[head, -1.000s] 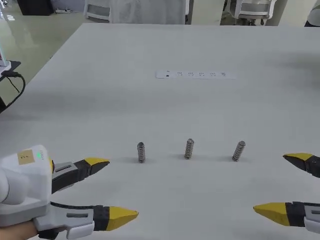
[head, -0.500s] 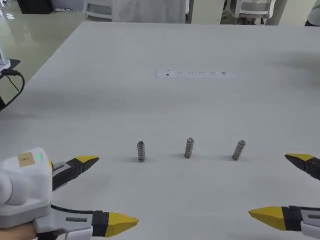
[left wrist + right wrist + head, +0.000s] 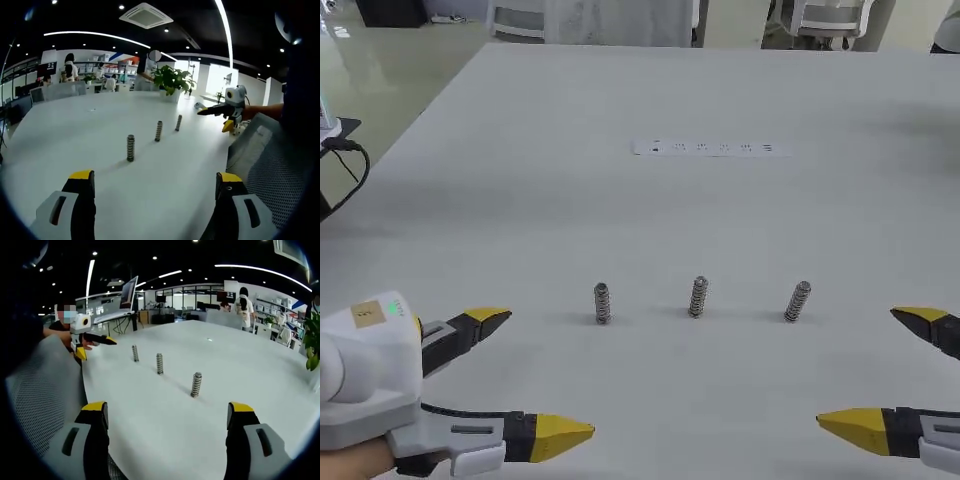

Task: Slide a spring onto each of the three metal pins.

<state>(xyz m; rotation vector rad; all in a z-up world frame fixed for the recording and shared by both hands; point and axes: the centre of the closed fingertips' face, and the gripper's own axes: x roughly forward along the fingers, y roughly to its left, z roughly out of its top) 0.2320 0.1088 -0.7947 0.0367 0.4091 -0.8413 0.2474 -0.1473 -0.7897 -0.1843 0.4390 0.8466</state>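
Note:
Three metal pins stand upright in a row on the white table, each with a coil spring around it: the left one [image 3: 602,303], the middle one [image 3: 698,297] and the right one [image 3: 798,301]. They also stand in a row in the left gripper view, nearest [image 3: 130,148], and in the right gripper view, nearest [image 3: 196,384]. My left gripper [image 3: 542,372] is open at the near left, its yellow tips apart and holding nothing. At the near right my right gripper [image 3: 883,372] is open too, with nothing between its tips. Both sit short of the pins.
A white power strip [image 3: 711,149] lies flat on the table beyond the pins. Chairs [image 3: 825,18] stand past the far edge. A black cable [image 3: 345,165] hangs off the left side. A mesh chair back [image 3: 270,155] is close by the near edge.
My left gripper has drawn back a little toward the near left. The right gripper has barely moved. The pins and springs stand as before.

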